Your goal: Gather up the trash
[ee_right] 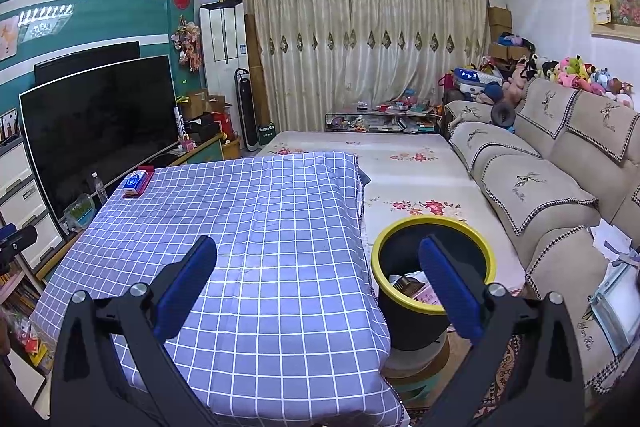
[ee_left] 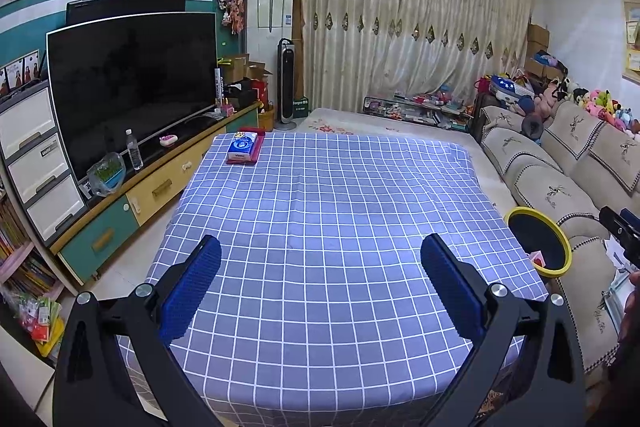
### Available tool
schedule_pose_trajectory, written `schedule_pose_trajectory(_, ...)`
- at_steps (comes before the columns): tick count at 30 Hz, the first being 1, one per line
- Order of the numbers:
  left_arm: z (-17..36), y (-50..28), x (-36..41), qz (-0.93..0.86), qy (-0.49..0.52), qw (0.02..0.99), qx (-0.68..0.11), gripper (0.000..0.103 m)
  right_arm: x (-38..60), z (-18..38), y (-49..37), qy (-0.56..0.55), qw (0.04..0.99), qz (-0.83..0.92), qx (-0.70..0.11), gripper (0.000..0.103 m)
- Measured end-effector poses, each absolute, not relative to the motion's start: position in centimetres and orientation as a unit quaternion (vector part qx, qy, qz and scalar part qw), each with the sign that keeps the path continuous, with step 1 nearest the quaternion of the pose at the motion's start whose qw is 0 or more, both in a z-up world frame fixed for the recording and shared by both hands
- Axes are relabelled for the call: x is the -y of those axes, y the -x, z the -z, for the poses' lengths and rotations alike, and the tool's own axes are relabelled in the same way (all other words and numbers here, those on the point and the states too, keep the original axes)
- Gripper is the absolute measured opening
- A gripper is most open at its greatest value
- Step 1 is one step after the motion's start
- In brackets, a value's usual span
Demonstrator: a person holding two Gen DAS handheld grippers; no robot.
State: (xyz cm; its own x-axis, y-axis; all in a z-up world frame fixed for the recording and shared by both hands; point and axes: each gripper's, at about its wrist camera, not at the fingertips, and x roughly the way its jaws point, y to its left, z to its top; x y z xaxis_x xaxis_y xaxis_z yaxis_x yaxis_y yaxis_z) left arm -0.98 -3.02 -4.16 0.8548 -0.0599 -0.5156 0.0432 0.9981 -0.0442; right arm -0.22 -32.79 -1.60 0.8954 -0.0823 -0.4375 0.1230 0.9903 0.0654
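A black trash bin with a yellow rim [ee_right: 434,227] stands on the floor beside the right edge of the table; paper scraps [ee_right: 408,285] lie inside it. The bin also shows in the left wrist view [ee_left: 538,241] at the right. My left gripper [ee_left: 320,259] is open and empty above the near half of the blue checked tablecloth [ee_left: 328,195]. My right gripper [ee_right: 318,259] is open and empty above the table's right edge, its right finger [ee_right: 444,279] in front of the bin's opening.
A tissue pack on a red tray [ee_left: 245,146] sits at the table's far left corner. A TV [ee_left: 132,79] on a cabinet stands to the left, with a water bottle [ee_left: 134,149]. A beige sofa [ee_right: 560,187] runs along the right, papers [ee_right: 612,239] on it.
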Motion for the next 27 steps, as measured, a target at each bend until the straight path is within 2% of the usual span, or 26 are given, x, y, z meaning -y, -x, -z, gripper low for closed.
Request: schedule_pose_trajectory(27, 4.74, 0.30, 3.49, 0.032, 0.018, 0.960, -0.279, 0.098, 32.60, 2.27, -0.08, -0.047, 0.972, 0.049, -0.225, 0.097)
